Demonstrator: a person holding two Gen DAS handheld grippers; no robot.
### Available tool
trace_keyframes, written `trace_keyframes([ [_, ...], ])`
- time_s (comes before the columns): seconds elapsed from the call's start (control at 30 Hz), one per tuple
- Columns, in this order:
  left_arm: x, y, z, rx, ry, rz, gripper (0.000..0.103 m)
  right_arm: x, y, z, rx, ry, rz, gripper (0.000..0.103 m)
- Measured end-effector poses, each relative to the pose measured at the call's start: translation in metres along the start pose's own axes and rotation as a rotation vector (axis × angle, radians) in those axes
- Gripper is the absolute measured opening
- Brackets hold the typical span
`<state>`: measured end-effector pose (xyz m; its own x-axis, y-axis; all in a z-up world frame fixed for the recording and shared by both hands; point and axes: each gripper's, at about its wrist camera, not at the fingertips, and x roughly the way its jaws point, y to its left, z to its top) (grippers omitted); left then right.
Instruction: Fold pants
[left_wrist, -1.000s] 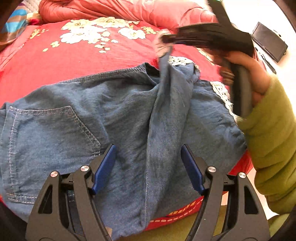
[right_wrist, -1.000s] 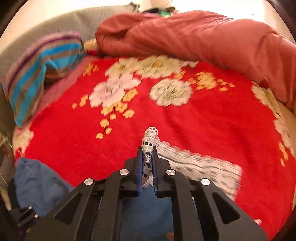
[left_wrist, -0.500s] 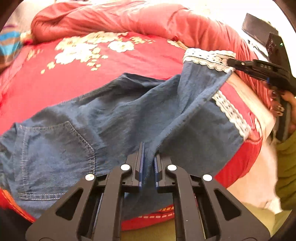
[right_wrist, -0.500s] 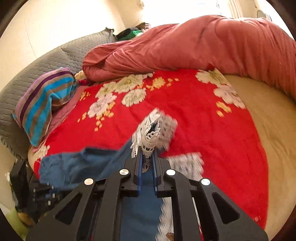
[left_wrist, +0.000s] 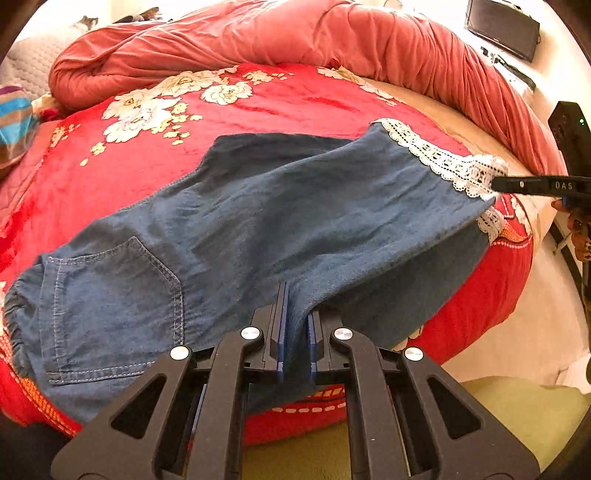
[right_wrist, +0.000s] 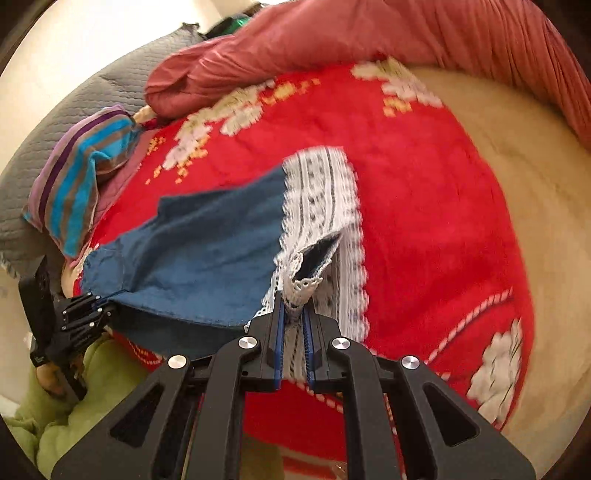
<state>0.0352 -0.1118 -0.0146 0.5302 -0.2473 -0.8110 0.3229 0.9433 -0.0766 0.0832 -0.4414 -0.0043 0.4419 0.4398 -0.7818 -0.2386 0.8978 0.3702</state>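
Bare red floral blanket (left_wrist: 295, 107) is seen in the upper half of the left view, bounded by a rolled pink duvet (left_wrist: 369, 40). The blue denim pants (left_wrist: 277, 221) are stretched mid-frame near the bed's lower edge, one leg lifted. The left tongs (left_wrist: 294, 332) are clamped on denim; the right tongs (right_wrist: 293, 339) are pinched on the white lace hem (right_wrist: 325, 206). A back pocket (left_wrist: 114, 306) is shown only in the left view.
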Motion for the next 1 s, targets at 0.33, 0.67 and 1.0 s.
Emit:
trace_keyframes([
  [0.33, 0.002, 0.001, -0.001, -0.009, 0.012, 0.009, 0.003, 0.003, -0.019, -0.001, 0.059, 0.021, 0.057, 0.022],
  [0.67, -0.004, -0.006, -0.005, 0.019, 0.008, 0.034, 0.003, -0.012, -0.020, -0.006, -0.015, 0.027, 0.048, 0.010],
  [1.0, -0.006, -0.002, -0.011, 0.001, 0.029, 0.027, 0.028, 0.002, -0.019, -0.010, -0.083, 0.080, -0.102, 0.038],
])
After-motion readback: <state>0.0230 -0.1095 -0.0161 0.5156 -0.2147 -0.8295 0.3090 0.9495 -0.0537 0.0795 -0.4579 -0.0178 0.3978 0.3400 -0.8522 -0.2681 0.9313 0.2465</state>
